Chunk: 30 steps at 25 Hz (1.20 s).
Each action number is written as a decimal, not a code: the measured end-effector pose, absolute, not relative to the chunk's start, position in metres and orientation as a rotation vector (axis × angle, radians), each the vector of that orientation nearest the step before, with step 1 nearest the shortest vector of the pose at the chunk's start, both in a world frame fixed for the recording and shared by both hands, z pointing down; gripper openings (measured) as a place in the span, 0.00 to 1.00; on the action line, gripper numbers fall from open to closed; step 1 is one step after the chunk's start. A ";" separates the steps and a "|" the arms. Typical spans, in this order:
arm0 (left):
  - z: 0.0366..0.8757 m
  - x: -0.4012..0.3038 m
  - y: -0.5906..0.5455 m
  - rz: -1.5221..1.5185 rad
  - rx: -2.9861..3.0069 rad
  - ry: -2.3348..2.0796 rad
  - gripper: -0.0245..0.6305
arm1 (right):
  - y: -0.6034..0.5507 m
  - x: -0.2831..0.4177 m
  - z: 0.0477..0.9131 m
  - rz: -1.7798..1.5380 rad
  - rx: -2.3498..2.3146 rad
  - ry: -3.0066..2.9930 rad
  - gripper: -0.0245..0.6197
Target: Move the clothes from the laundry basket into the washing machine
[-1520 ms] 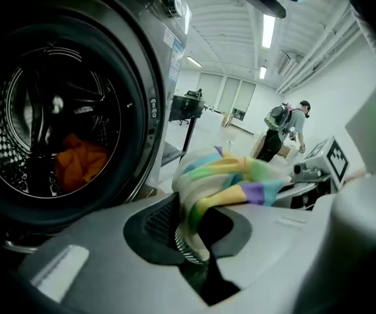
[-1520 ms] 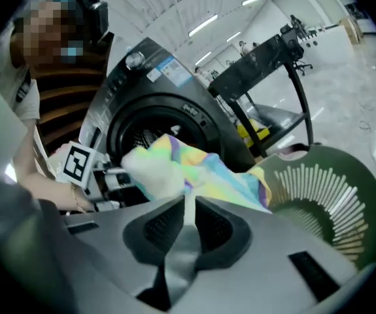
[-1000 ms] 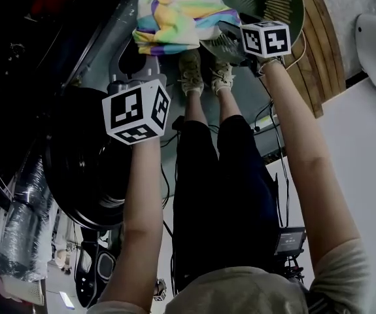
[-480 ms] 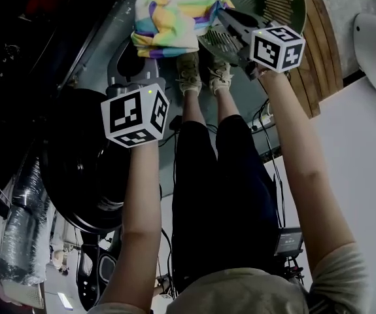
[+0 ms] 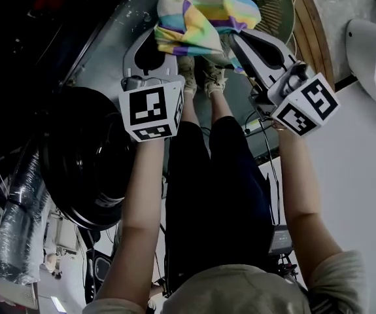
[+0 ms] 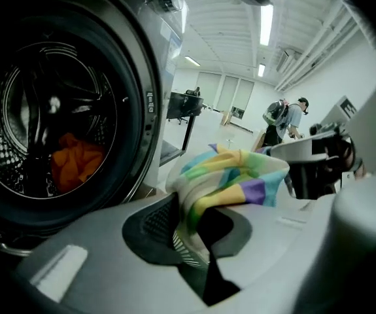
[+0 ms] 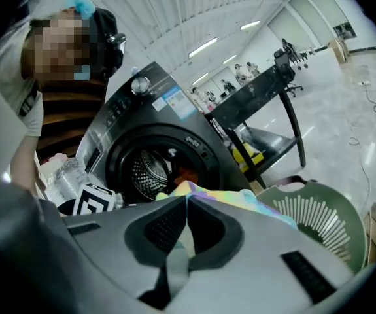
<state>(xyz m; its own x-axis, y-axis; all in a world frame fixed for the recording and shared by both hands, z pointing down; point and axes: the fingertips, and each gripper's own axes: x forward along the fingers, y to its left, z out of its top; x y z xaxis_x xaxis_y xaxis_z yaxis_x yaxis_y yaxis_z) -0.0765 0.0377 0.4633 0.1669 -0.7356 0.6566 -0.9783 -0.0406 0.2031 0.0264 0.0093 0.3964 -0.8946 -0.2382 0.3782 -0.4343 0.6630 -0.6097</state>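
Garment: a pastel-striped cloth (image 5: 201,15) was held up between both grippers at the far end of the scene, near the green laundry basket (image 5: 276,8) and beyond the person's shoes (image 5: 201,77).
Left gripper: the left gripper (image 6: 193,241) was pressed nearly together, pinching one edge of the cloth, and fabric bunched out past its tips.
Right gripper: the right gripper (image 7: 186,214) had just been closing, and it nipped a thin fold of the same cloth between its pads.
Machine: the washing machine (image 7: 174,103) stood to the left with its drum (image 6: 50,129) open, and an orange garment (image 6: 75,162) lay inside.
Step in hand: this was judged to be the carry of the cloth from the basket to the drum.
How to do it well: both pinches needed to be firm, since the right one looked shallow. The cloth was best moved left as one bundle, high enough for its hanging hem to clear the basket rim and the drum's lip. The left gripper was best placed to lead into the opening. Release was best left until the bulk sat well inside the drum.
Risk: a loose corner could drape over the lip, or the fold could slip from the right pads and drop outside the drum.
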 end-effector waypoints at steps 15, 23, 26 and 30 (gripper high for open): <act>0.414 -0.008 0.037 0.295 2.125 -1.265 0.39 | 0.006 -0.027 0.344 1.032 0.323 -2.677 0.06; 0.430 -0.017 0.025 0.447 2.103 -1.355 0.57 | 0.038 -0.042 0.351 1.031 0.205 -2.595 0.06; 0.432 -0.014 0.017 0.474 2.154 -1.349 0.57 | 0.042 -0.041 0.356 1.045 0.185 -2.570 0.06; 0.431 -0.016 0.012 0.471 2.226 -1.357 0.46 | 0.042 -0.038 0.359 1.111 0.181 -2.574 0.06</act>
